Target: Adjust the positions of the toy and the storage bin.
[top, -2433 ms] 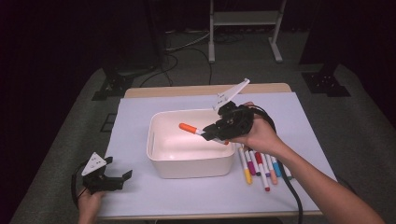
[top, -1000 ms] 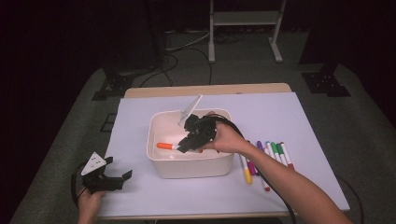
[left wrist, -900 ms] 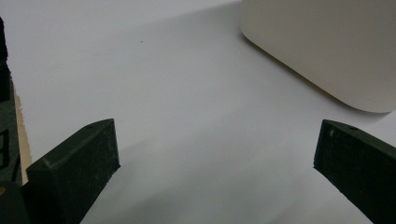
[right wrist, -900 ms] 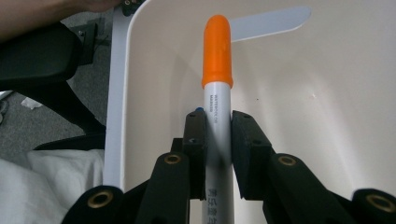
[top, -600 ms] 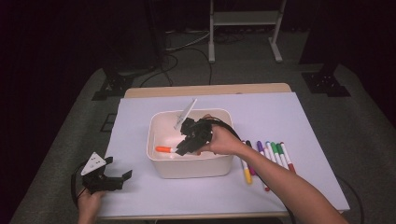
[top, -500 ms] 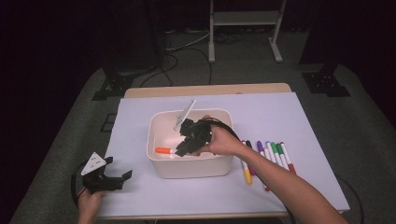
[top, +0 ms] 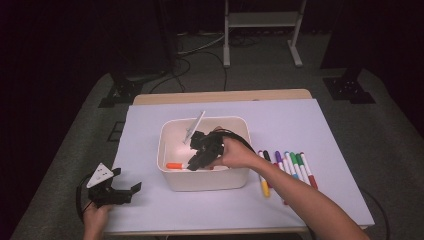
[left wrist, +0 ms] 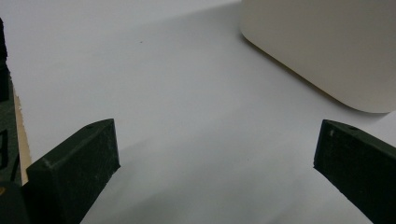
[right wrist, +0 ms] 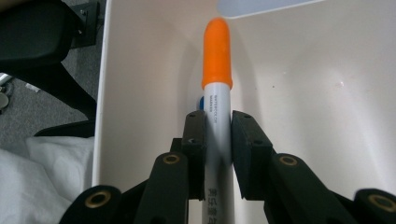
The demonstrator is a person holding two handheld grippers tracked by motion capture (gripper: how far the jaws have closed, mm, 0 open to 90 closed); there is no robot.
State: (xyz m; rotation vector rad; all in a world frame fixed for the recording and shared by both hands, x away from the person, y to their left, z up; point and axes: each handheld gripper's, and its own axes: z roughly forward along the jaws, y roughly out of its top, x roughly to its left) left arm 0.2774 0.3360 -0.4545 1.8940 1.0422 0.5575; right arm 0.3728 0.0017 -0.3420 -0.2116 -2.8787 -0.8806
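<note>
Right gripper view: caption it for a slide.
Tool clamps an orange-capped marker low inside the cream bin.

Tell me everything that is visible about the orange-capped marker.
The orange-capped marker has a smooth white barrel with small printed text and a glossy, rounded orange cap, closed on its end. It looks like plastic. The right gripper is shut on the barrel just behind the cap, one black jaw on each side. It is held low inside the cream bin, roughly level, its cap pointing towards the bin's left wall. Whether it touches the bottom is unclear.
</note>
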